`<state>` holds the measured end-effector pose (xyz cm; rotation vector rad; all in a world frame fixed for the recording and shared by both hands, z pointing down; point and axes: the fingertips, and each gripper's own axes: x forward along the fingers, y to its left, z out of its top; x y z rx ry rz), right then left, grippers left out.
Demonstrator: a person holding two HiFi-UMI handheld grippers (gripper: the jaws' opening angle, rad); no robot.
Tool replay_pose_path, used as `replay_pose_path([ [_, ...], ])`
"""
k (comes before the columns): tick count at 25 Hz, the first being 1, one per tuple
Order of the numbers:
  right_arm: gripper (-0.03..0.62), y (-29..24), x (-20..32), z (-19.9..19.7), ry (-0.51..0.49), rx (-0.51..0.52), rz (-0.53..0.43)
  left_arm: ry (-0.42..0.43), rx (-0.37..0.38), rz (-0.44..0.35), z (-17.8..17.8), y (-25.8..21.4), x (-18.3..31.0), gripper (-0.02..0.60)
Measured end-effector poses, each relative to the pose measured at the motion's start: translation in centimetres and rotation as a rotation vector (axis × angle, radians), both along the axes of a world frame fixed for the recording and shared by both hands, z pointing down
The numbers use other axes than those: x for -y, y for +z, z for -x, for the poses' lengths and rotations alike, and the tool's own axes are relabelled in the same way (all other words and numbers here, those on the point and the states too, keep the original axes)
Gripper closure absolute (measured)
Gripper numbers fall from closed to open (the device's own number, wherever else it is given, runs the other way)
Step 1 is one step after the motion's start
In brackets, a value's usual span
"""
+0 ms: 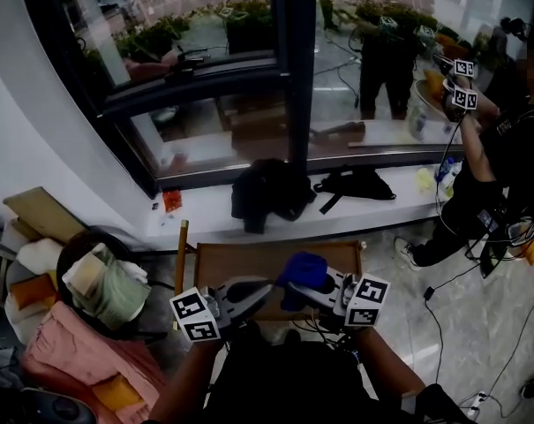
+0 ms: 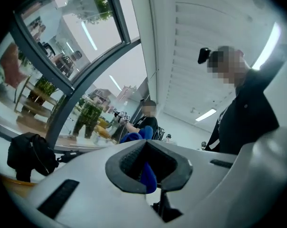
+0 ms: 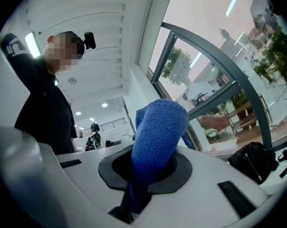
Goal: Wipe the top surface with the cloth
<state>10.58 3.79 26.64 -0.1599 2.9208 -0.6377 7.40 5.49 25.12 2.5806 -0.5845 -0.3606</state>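
Grippers: 2, low in the head view, tips turned toward each other. Each carries 1 cube with black-and-white square markers. The shells are smooth pale grey plastic; the pads are dark, ribbed and rubbery.

Left gripper (image 2: pixel 148 170): jaws pressed together, with a thin blue tongue of the cloth nipped between the pads.

Right gripper (image 3: pixel 145 172): jaws closed on the same cloth, and a thick rolled fold stands up out of the pads.

Cloth (image 1: pixel 303 272): 1, bright blue, nubbly microfibre weave, bunched into a rounded lump. It is held between the two gripper tips and lies over the near right part of the table top in the head view. Whether it touches the wood, cannot tell.

Table (image 1: pixel 240 261): 1, small, with a rectangular, matt brown wooden top.

Left of the table: 1 heap of soft fabrics (image 1: pixel 116 294) in green, cream and pink, loosely folded.

Beyond the table: 1 long white ledge (image 1: pixel 205 217) runs under the window. On it are 2 black soft items, side by side but apart:
- a crumpled heap (image 1: pixel 267 193)
- a flatter bag (image 1: pixel 355 184) with a strap

There is also 1 small red object (image 1: pixel 170 200) on the ledge, too small to identify.

Window: dark metal frame (image 1: pixel 293 60) and large reflective glass panes.

Far right: 1 person (image 1: pixel 487 166) in dark clothing, standing by the ledge and holding up 2 more marker cubes (image 1: pixel 466 98) close together.
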Motion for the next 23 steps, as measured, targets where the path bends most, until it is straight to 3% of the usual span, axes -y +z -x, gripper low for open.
replay_pose_path([
  [6,0.546,-0.5,-0.3,0.9,-0.019,0.009,-0.018,-0.019,0.024,0.022,1.0,0.9,-0.2,0.571],
  [23,0.546,1.5,0.7,1.2,-0.019,-0.034,0.052,0.020,0.020,0.099,0.8,2.6,-1.0,0.571],
])
